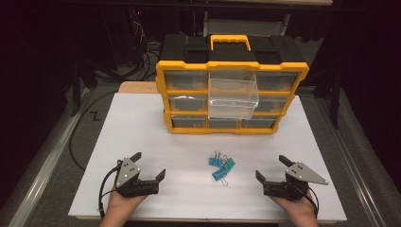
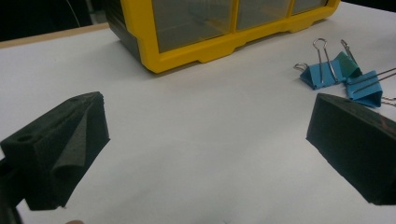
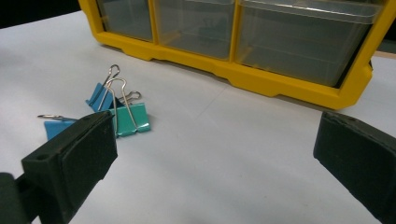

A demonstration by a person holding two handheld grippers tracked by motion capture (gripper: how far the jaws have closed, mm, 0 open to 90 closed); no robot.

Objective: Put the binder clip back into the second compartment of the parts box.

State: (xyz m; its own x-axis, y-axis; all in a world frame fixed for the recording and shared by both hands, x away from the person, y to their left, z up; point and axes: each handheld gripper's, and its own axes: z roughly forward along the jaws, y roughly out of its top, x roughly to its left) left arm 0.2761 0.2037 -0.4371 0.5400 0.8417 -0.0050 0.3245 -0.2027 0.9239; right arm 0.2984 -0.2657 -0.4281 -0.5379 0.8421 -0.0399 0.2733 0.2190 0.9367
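Binder clips (image 1: 222, 167) — organizer (image 1: 231, 85) beyond

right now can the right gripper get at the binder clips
Probably yes. The right gripper rests on the white sheet with its jaws wide open, and only bare sheet lies between it and the binder clips. The organizer stands well behind them, out of the way.
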